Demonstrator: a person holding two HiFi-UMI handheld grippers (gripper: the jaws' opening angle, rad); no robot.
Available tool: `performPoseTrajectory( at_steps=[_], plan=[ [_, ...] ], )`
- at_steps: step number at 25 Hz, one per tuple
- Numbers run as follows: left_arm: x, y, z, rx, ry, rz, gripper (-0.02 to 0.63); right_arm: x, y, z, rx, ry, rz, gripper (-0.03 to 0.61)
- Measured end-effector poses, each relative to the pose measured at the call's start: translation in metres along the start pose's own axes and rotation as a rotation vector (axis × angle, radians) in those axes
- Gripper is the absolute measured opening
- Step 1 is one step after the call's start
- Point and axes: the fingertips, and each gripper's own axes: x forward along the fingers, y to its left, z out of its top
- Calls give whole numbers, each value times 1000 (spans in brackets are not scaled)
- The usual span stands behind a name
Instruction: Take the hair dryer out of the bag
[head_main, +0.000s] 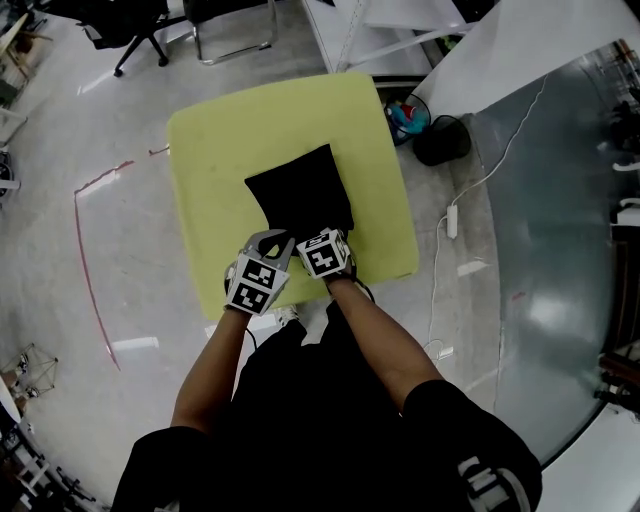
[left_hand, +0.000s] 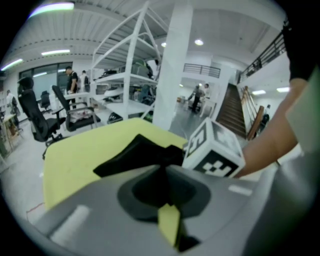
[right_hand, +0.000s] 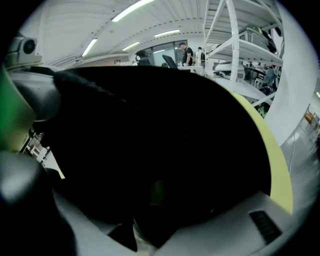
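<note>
A black bag (head_main: 300, 190) lies flat on the yellow table (head_main: 220, 150), its near edge toward me. My left gripper (head_main: 283, 240) sits at the left of that edge. In the left gripper view the left gripper (left_hand: 162, 172) has its jaws closed together on a fold of the bag (left_hand: 135, 155). My right gripper (head_main: 335, 233) is at the same edge, just right of the left one, and its marker cube (left_hand: 215, 150) shows alongside. Through the right gripper (right_hand: 150, 197), whose jaws stand wide apart, black bag fabric (right_hand: 160, 130) fills the view. No hair dryer is visible.
The yellow tabletop (left_hand: 75, 155) has bare margins around the bag. On the floor beyond are office chairs (head_main: 140, 30), a red tape line (head_main: 85, 250), a white power strip with cable (head_main: 452, 222) and a black round object (head_main: 443, 140). White shelving (left_hand: 130, 65) stands behind.
</note>
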Motion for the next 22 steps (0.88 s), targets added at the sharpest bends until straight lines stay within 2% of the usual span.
performPoseTrajectory(
  at_steps=[3,10,17,22],
  plan=[
    [-1,0,-2,-11,1,4,24,7,-2,0,-24,29,-9,210],
    [-4,4,-12,-29,6,32,23,9,-4,0,-15,7,-35,187],
    [-12,4,-6,17,-26,63,23,-6,-2,5,9,-24,54,184],
    [-24,21,-4,60,-22,159,23,-35,4,14,-34,-67,95,184]
  ],
)
